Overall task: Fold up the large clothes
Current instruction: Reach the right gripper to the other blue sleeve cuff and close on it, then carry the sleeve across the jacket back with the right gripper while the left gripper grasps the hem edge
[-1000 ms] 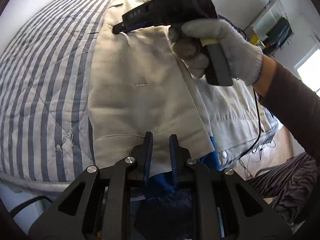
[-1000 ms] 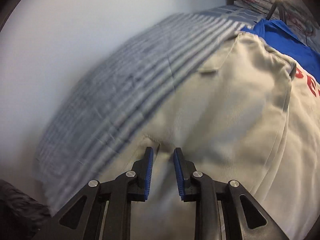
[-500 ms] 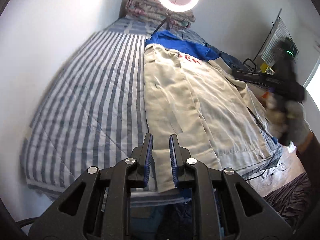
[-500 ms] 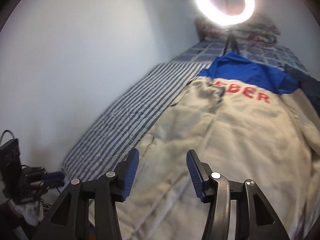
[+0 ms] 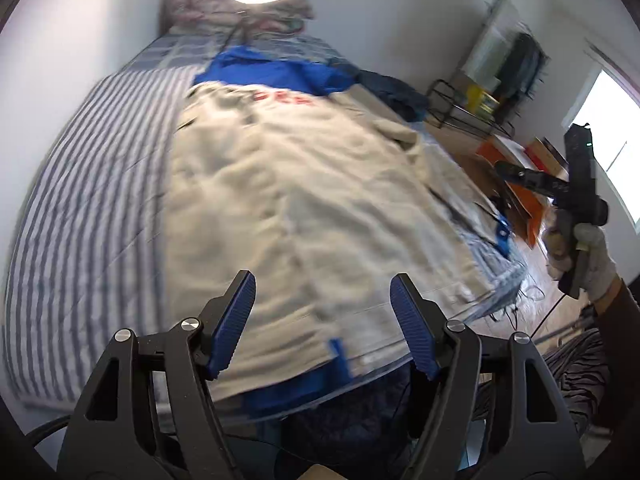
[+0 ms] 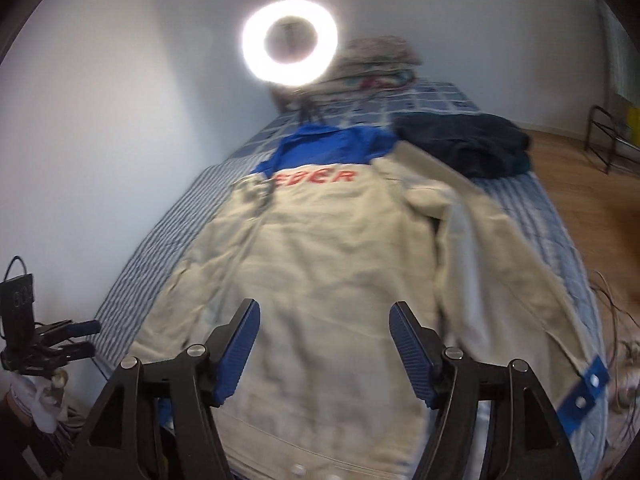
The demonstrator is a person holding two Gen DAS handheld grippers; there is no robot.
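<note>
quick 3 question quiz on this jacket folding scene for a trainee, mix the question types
1. True or false: the left gripper is clamped on the jacket.
2. Which lies on the bed beside the jacket's blue collar? A) dark folded garment B) towel C) shoe
3. Fill in: the jacket's right sleeve is ____ across its body: folded or unfolded?

Key: 1 false, both grippers' jaws are opening with nothing between them, the right gripper too. 2 A. 3 unfolded.
</note>
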